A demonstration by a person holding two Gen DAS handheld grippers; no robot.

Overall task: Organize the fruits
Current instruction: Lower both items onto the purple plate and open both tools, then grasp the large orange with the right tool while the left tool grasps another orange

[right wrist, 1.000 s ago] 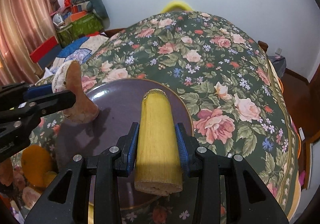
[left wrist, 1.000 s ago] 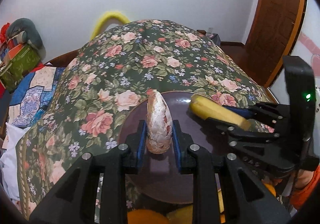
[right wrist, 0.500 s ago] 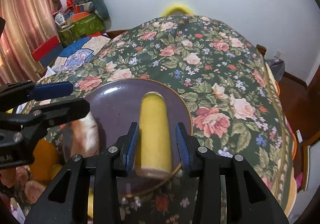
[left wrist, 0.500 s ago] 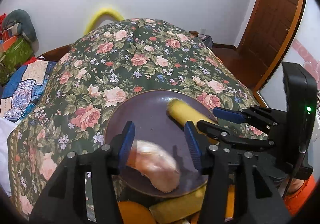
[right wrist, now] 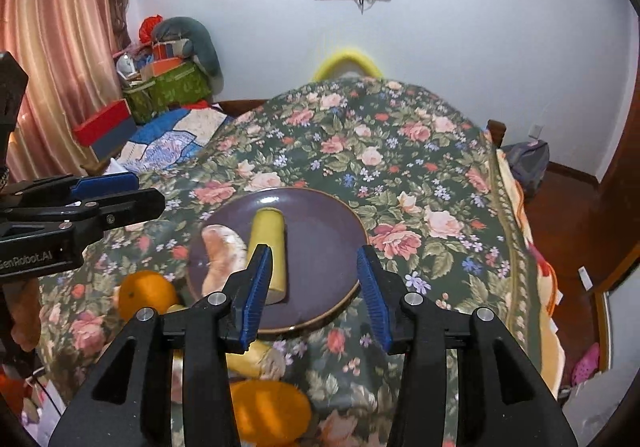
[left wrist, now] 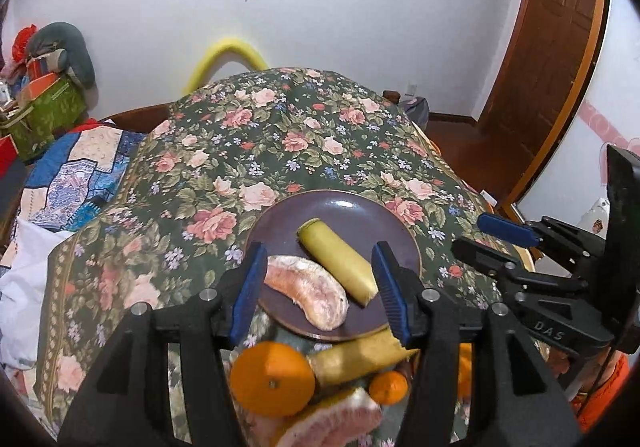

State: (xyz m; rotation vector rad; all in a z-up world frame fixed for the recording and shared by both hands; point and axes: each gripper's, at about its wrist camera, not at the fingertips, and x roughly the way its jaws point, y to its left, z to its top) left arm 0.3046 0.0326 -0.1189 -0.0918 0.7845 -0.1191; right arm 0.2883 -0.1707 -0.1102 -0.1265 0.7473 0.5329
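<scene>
Both claws are empty: left gripper (left wrist: 318,287) and right gripper (right wrist: 314,293) have jaws parted and widening, nothing between the pads, both hanging above the near edge of the plate (left wrist: 396,225).

Done so far, judging by layout: two pieces sit on the purple plate. A yellow cylindrical piece (left wrist: 338,261), sugarcane by the look, lies diagonally across the middle. A peeled pomelo segment (left wrist: 308,289) lies just beside it, toward the plate's near-left rim, touching or nearly so.

Left to do: loose fruit on the floral tablecloth (left wrist: 248,151) off the plate's near edge. Large orange (left wrist: 272,383), small orange (left wrist: 388,387), another yellow piece (left wrist: 360,357) partly tucked under the plate rim, and another pomelo segment (left wrist: 340,423) at the table's near edge. More may sit behind the claws; can't tell.

Estimate: roughly a third done, if everything goes on that plate.
</scene>
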